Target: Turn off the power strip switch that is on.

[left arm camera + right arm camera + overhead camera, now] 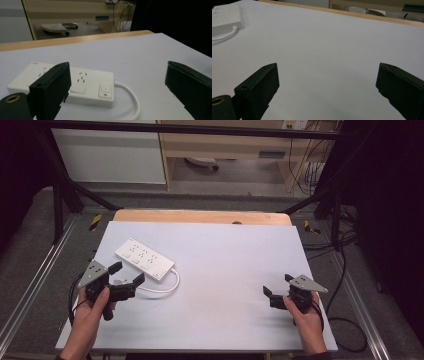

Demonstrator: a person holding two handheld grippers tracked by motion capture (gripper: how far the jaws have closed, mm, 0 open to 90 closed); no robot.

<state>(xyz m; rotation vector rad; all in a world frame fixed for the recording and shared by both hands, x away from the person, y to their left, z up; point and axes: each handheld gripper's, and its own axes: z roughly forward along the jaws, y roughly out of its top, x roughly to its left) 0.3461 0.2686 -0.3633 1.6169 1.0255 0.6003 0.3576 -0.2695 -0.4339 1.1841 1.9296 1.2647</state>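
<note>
A white power strip (144,258) lies flat on the left half of the pale table (225,270), its white cable (167,287) looping out from its near end. The left gripper view has the power strip (82,85) close ahead, with its switch (106,90) facing me. My left gripper (126,273) is open just in front of the strip, one jaw over the cable end; nothing sits between its jaws. My right gripper (278,285) stands open near the table's right front, over bare surface. The strip's corner (227,18) sits far off in the right gripper view.
A wooden board edge (200,216) runs along the table's far side. Beyond it stand a wooden cabinet (225,145) and hanging cables (305,165). A black frame (60,195) surrounds the table, and loose black cables (345,320) lie on the floor to the right.
</note>
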